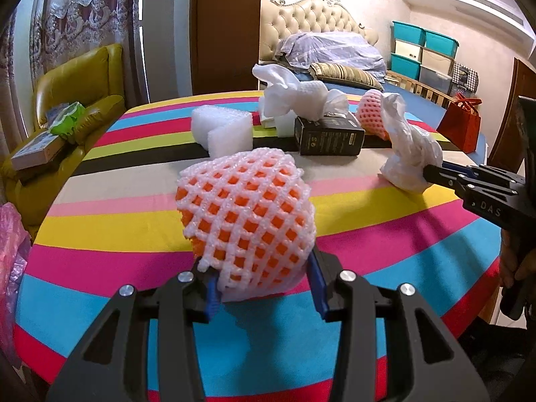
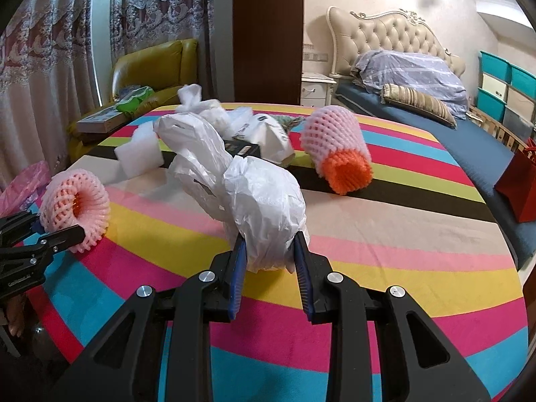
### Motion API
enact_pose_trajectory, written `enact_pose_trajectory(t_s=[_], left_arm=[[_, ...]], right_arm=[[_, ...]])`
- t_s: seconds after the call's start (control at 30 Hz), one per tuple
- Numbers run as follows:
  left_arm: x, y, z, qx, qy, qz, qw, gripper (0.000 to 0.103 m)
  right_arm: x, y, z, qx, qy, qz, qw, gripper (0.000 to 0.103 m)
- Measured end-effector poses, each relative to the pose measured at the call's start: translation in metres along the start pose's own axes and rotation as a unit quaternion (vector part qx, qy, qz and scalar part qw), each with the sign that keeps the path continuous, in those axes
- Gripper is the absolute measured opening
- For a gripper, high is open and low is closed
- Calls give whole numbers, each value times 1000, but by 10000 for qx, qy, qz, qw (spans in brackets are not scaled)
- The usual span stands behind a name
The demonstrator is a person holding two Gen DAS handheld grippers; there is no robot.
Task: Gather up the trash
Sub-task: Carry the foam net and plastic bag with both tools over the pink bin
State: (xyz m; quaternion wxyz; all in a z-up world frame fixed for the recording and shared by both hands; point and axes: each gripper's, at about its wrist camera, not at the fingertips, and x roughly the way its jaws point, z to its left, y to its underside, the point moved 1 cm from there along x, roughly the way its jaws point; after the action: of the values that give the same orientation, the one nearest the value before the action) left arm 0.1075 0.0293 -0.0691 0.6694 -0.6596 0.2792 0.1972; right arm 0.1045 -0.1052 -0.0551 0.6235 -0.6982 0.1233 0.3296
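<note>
Foam net sleeve (image 1: pixel 246 221) is clamped in the left gripper (image 1: pixel 264 283) over the striped table (image 1: pixel 385 254), hiding both fingertips; the right gripper (image 2: pixel 269 258) pinches a crumpled plastic bag (image 2: pixel 264 201), which partly hides a black box (image 2: pixel 243 149)

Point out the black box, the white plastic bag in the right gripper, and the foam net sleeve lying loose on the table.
Black box (image 1: pixel 330 137), left wrist view, on its front face.
White plastic bag (image 2: pixel 264 197), right wrist view, on its bunched body.
Loose foam net sleeve (image 2: pixel 330 137), right wrist view, on its pink mesh side.
</note>
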Motion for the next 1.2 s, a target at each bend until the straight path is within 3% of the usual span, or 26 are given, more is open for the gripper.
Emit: enact_pose_trajectory(t_s=[0.4, 1.2], left_arm=[[-33, 18, 10, 202, -408, -343, 9984, 42], [-96, 51, 97, -554, -1202, -517, 9899, 44]], right_arm=[[-10, 6, 40, -383, -284, -63, 9988, 28], [-15, -4, 136, -1634, -923, -141, 9821, 28]])
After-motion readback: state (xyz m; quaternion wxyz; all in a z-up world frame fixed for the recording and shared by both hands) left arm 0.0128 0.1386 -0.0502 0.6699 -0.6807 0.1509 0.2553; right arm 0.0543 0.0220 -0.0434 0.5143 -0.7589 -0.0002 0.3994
